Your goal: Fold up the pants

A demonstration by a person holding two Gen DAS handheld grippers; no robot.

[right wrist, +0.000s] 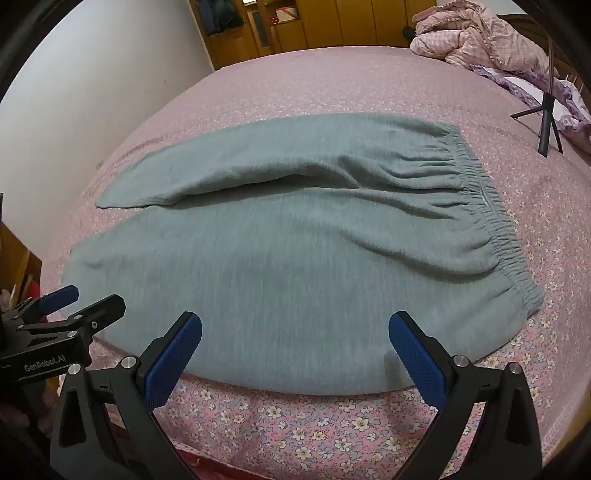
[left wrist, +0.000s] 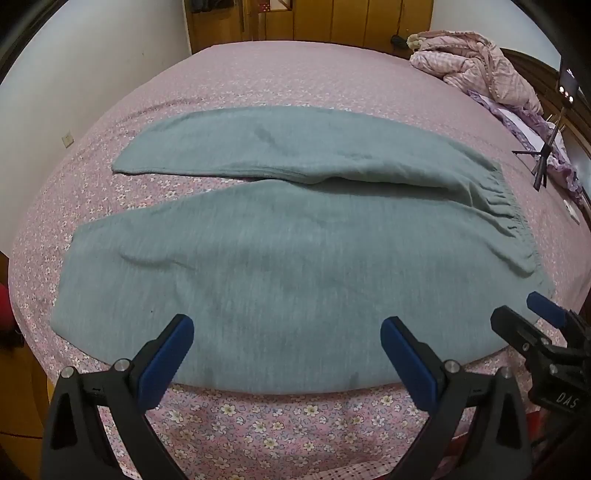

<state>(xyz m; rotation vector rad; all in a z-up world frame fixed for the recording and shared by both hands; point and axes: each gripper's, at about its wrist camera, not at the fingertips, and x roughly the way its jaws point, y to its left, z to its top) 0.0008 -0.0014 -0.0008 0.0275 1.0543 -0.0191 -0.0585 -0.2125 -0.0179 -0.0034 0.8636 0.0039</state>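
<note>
Grey-green pants (left wrist: 295,266) (right wrist: 295,258) lie flat on a pink floral bed sheet (left wrist: 258,424) (right wrist: 295,424). The legs point left and the elastic waistband (left wrist: 513,206) (right wrist: 491,206) is at the right. The far leg (left wrist: 258,144) (right wrist: 221,166) is splayed away from the near one. My left gripper (left wrist: 288,325) (right wrist: 92,295) hovers open over the near edge of the near leg. To its right, my right gripper (right wrist: 295,321) (left wrist: 521,310) hovers open over the near edge closer to the waist. Neither holds any cloth.
A crumpled pink quilt (left wrist: 472,66) (right wrist: 476,40) lies at the far right corner of the bed. A small black tripod (left wrist: 543,162) (right wrist: 546,122) stands on the bed at the right. Wooden wardrobes (left wrist: 314,18) line the back and a white wall (left wrist: 92,74) runs along the left.
</note>
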